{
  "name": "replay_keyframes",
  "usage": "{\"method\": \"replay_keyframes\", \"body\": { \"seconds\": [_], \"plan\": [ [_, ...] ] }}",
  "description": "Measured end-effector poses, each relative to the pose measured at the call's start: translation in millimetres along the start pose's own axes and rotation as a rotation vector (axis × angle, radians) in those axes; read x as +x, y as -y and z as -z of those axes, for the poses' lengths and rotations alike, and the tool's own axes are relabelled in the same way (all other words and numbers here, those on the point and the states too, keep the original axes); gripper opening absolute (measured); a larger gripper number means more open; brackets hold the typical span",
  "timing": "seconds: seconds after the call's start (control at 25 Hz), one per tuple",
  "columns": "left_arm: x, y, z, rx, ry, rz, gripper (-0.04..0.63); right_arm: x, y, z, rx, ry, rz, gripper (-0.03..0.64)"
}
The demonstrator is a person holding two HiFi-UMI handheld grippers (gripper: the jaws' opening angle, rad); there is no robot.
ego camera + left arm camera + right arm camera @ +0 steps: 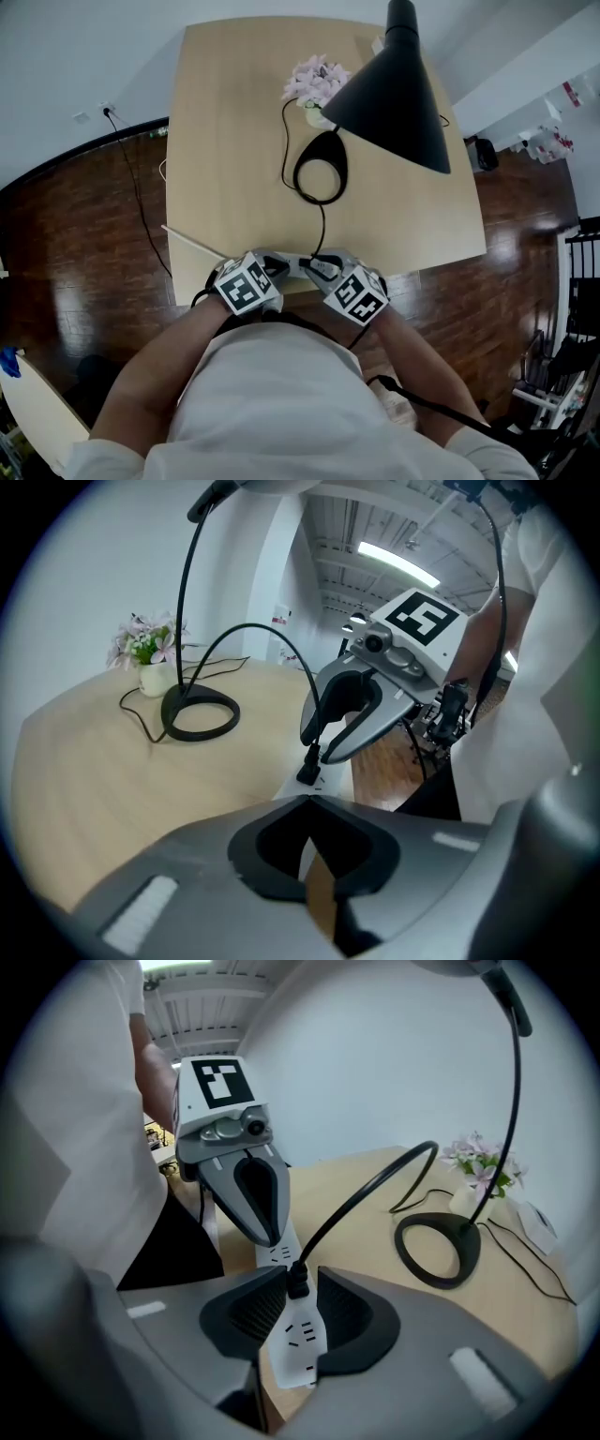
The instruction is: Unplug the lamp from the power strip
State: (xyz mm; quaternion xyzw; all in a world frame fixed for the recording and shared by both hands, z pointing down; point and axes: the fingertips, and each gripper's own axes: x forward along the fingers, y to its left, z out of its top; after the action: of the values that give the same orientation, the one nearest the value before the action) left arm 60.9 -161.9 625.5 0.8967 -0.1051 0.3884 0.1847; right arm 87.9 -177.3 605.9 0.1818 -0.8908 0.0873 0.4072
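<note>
The black lamp (394, 94) stands on the wooden table (225, 141) on a ring base (322, 167). Its black cord (322, 225) runs to a plug (296, 1283) seated in a white power strip (295, 1340) at the table's front edge. My right gripper (297, 1288) is shut on that plug, one pad on each side. My left gripper (307, 855) faces it and is shut on the other end of the strip (302, 846). In the head view both grippers, left (281, 267) and right (314, 269), meet over the strip.
A small vase of pink flowers (316, 82) stands behind the lamp base. A thin white line (192, 242) lies along the table's front left. A black wall cable (136, 187) hangs left of the table. Dark wood floor surrounds it.
</note>
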Motion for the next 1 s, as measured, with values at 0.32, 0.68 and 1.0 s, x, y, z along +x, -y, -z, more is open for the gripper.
{"method": "replay_keyframes", "body": {
  "seconds": [0.32,0.68,1.0],
  "plan": [
    [9.4,-5.3,9.3,-0.026,-0.090,0.007,0.003,11.6,-6.4,-3.8,-0.083,0.009,-0.087,0.062],
    [11.7,-2.0,12.9,-0.002,-0.134,0.017,0.003,-1.7,2.4,-23.4,-0.078,0.069,-0.059,0.058],
    [11.1,-1.6,11.5,-0.007,-0.132,0.024,0.003,7.2,40.3,-2.5,-0.040,0.016,-0.024,0.058]
  ]
}}
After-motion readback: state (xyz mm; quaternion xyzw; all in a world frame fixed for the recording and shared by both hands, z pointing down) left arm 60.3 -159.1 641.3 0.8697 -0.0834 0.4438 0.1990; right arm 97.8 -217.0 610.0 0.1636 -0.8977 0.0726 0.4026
